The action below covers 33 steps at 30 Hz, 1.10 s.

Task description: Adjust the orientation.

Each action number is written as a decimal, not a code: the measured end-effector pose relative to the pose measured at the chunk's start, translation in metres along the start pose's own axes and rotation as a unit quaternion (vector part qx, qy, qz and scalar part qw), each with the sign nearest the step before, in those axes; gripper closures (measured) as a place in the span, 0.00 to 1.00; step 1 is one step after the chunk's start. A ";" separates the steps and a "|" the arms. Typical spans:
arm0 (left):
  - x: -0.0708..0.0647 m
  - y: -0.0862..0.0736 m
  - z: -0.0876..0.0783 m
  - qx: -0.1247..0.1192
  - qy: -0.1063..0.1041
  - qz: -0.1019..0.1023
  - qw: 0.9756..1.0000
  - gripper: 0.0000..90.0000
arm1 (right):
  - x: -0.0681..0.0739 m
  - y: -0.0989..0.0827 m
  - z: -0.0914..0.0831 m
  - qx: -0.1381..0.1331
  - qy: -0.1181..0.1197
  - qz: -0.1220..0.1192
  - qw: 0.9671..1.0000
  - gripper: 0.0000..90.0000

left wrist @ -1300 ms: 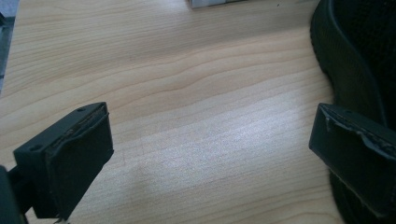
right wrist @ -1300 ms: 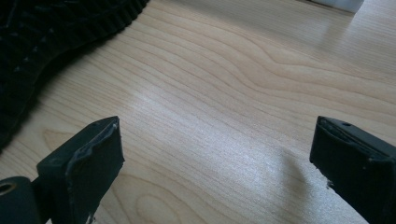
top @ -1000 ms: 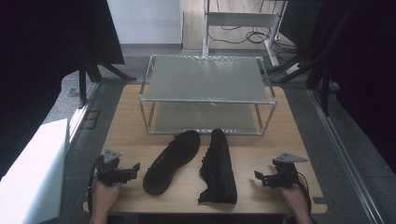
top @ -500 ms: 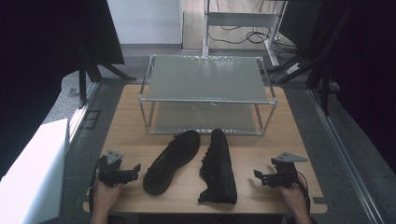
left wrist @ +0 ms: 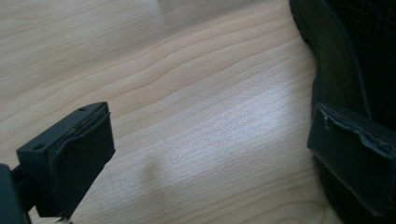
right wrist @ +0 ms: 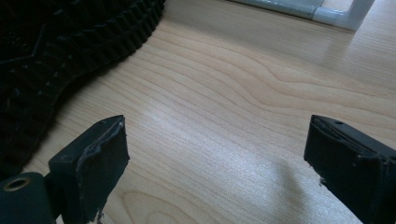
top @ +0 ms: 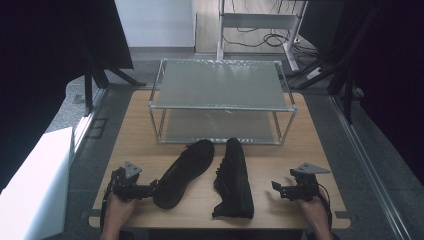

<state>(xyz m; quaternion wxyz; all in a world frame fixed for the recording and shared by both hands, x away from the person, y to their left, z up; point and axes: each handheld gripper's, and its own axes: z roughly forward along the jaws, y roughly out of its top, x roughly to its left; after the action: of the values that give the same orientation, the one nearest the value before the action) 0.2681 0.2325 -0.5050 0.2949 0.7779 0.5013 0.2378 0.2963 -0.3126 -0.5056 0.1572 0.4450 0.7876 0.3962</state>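
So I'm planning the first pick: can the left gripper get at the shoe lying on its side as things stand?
Probably yes. The left gripper is open, right beside the left shoe, with bare table between its jaws and nothing in the way.

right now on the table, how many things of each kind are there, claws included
shoes: 2, one lying sole up and one on its side
racks: 1, a two-level metal rack
claws: 2, the left claw and the right claw, both open
total: 5
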 end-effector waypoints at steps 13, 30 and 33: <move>-0.030 0.003 0.000 0.004 -0.058 0.036 0.998 0.00 | -0.001 0.000 -0.001 -0.003 0.006 0.005 1.000 0.07; -0.070 0.014 0.007 -0.001 -0.103 0.071 0.992 0.00 | -0.001 0.000 -0.001 -0.004 0.008 0.008 1.000 0.07; -0.079 0.017 0.011 -0.003 -0.113 0.076 0.991 0.00 | -0.001 0.000 0.000 -0.003 0.008 0.008 1.000 0.07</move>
<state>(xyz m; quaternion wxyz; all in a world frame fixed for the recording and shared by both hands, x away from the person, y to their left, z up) 0.2557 0.1517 -0.5070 0.3331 0.8346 0.4036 0.1721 0.2966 -0.3137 -0.5056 0.1488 0.4476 0.7840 0.4035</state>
